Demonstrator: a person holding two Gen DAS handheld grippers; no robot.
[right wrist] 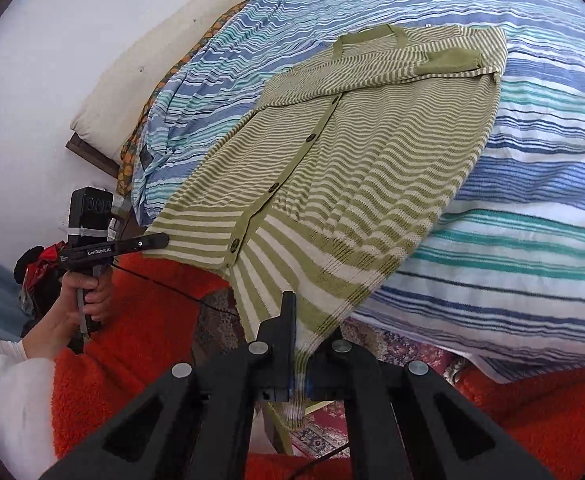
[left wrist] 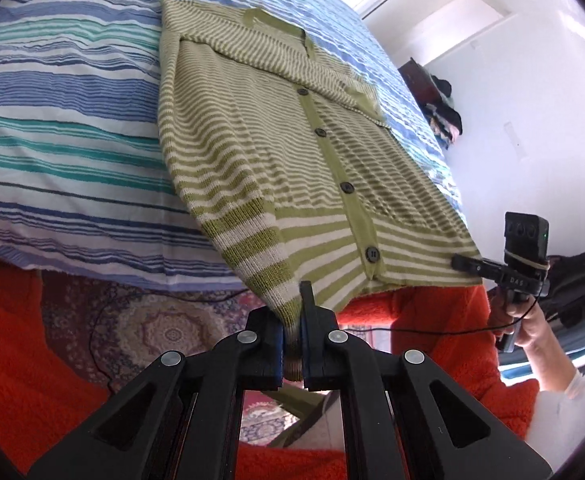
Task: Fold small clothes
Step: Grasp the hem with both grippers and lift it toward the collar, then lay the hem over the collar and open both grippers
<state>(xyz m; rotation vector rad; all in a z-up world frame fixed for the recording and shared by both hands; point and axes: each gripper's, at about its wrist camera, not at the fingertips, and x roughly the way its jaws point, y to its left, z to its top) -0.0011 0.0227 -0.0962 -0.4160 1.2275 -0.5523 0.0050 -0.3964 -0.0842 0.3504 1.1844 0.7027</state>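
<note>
A green-and-cream striped cardigan point(left wrist: 252, 140) point(right wrist: 352, 160) lies buttoned, front up, on the bed. Both sleeves are folded across its chest. Its hem end hangs off the bed's near edge, raised and stretched between my two grippers. In the left wrist view my left gripper point(left wrist: 292, 332) is shut on one hem corner, the knit bunched between its blue pads. The right gripper point(left wrist: 458, 262) pinches the other hem corner at the right. In the right wrist view my right gripper point(right wrist: 298, 348) is shut on its corner, and the left gripper point(right wrist: 162, 240) clamps the far corner at the left.
A blue, teal and white striped bed cover point(left wrist: 64, 128) point(right wrist: 532, 200) lies under the cardigan. Orange fleece point(left wrist: 8, 340) point(right wrist: 140, 320) and a patterned rug point(left wrist: 164, 332) fill the area below the bed edge. A clothes pile point(left wrist: 444, 112) sits by the white wall. A cream pillow point(right wrist: 152, 60) lies beyond the bed.
</note>
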